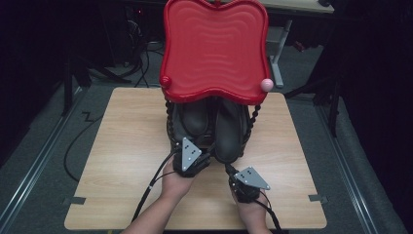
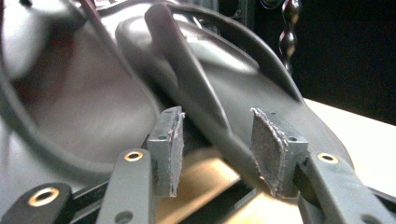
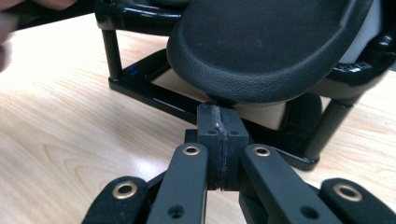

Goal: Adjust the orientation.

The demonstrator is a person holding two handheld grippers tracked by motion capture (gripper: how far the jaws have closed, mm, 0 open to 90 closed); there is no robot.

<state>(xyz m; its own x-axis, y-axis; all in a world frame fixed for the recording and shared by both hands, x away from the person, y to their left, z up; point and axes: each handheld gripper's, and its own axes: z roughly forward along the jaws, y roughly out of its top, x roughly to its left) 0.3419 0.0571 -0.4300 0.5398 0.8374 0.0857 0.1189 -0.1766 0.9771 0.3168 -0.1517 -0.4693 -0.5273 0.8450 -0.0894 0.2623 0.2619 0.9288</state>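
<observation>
two grippers work at the near edge of a small black rack [image 1: 171, 127], the landmark on the wooden table [image 1: 122, 146]. just in front of the rack, the right gripper [image 3: 219, 122] has its jaws pressed fully together on nothing, its tip under the heel of the right shoe [image 3: 271, 46], likely to nudge it. the left gripper [image 2: 217, 140] stands partly open, pads either side of the left shoe's [image 2: 196, 70] heel loop without pressing it. two dark shoes sit side by side on the rack's lower shelf, heels toward the person, probably for storage. above the rack, one red wavy tray [image 1: 214, 48] forms its top.
</observation>
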